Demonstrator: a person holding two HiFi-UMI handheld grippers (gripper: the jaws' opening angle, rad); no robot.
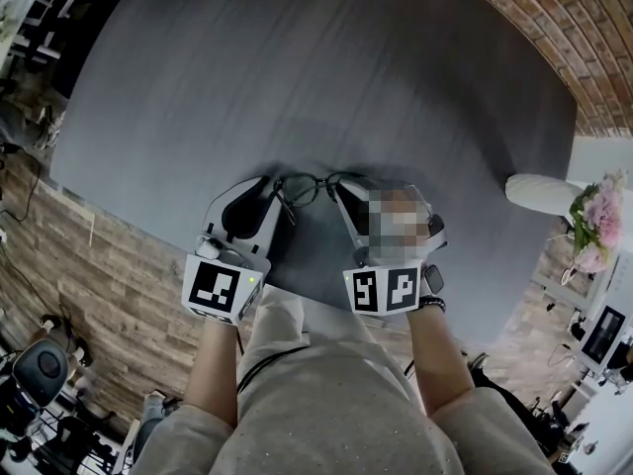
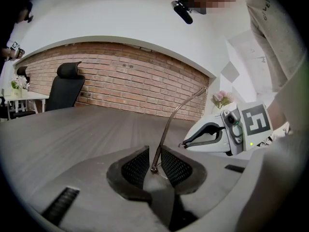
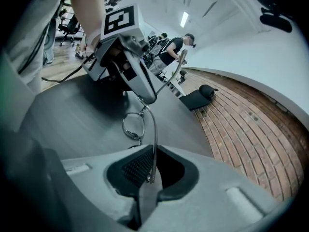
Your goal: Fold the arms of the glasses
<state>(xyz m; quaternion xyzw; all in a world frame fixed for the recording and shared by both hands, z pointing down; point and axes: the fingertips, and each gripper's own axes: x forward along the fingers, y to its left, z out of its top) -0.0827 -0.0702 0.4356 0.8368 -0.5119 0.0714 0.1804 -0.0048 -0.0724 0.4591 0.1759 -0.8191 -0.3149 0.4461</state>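
Glasses (image 1: 309, 187) sat over the near part of the grey desk (image 1: 297, 67), spanning both grippers. Left gripper (image 1: 280, 188) pinched one end of the frame. Right gripper (image 1: 343, 190) pinched the other end, jaws nearly together.

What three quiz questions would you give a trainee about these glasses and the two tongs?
1. True or false: only the left tongs grip the glasses; the right tongs are empty.
2. The wall beyond the table is: A brick, B glass, C tiled?
3. What colour are the flowers?
Key: 1 false, both tongs grip them; 2 A; 3 pink.
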